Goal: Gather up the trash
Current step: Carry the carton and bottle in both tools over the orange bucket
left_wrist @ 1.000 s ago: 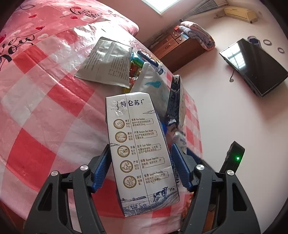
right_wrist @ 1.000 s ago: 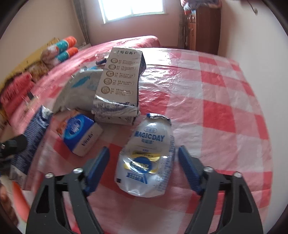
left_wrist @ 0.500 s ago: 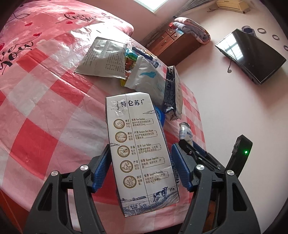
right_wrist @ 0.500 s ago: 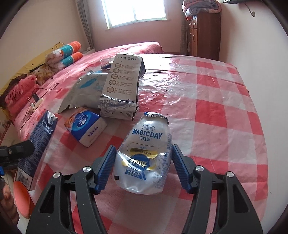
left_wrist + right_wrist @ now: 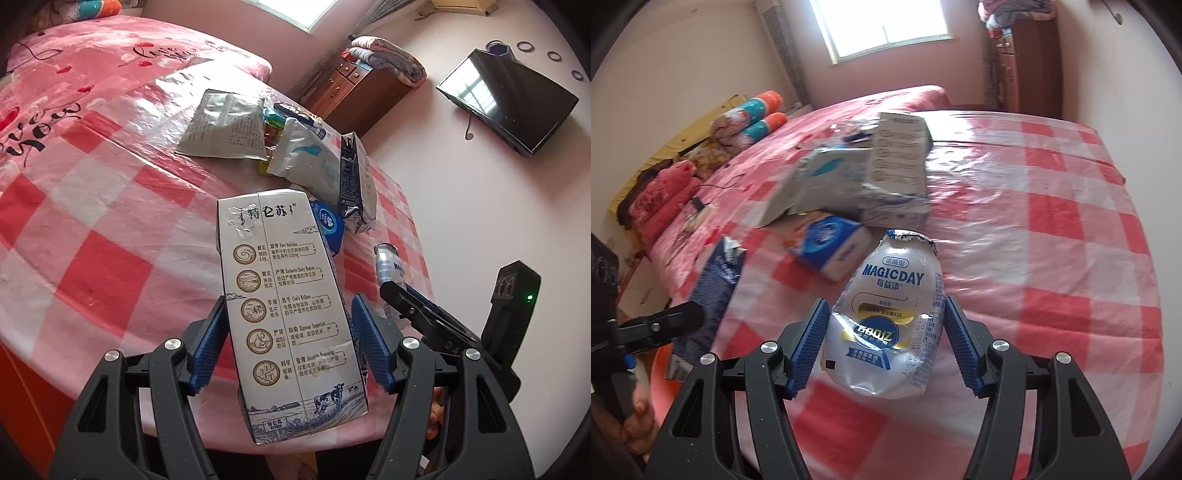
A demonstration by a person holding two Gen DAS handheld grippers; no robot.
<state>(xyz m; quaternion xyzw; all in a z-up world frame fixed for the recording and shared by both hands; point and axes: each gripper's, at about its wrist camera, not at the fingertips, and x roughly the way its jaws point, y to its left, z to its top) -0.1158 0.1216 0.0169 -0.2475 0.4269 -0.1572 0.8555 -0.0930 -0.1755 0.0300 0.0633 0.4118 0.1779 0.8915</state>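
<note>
Left tongs clamped on a tall milk carton, blue pads pressed to both its sides, carton upright between them and lifted above the near edge of the bed. Right tongs gripping a crumpled MAGICDAY bottle (foil lid torn at the neck), pads tight against its squashed body, jaws about half spread, bottle off the checked plastic sheet. More trash lying on that sheet: a silver pouch farthest back, a white-and-blue bag just beside it, a dark blue packet leaning at the bag's right, a blue tissue pack close behind the carton. Seen from the right wrist, the tissue pack just left of the bottle's neck, with the dark packet farther left at the bed's edge. Background there blurred, small print unreadable. Dresser and wall TV beyond the bed.
</note>
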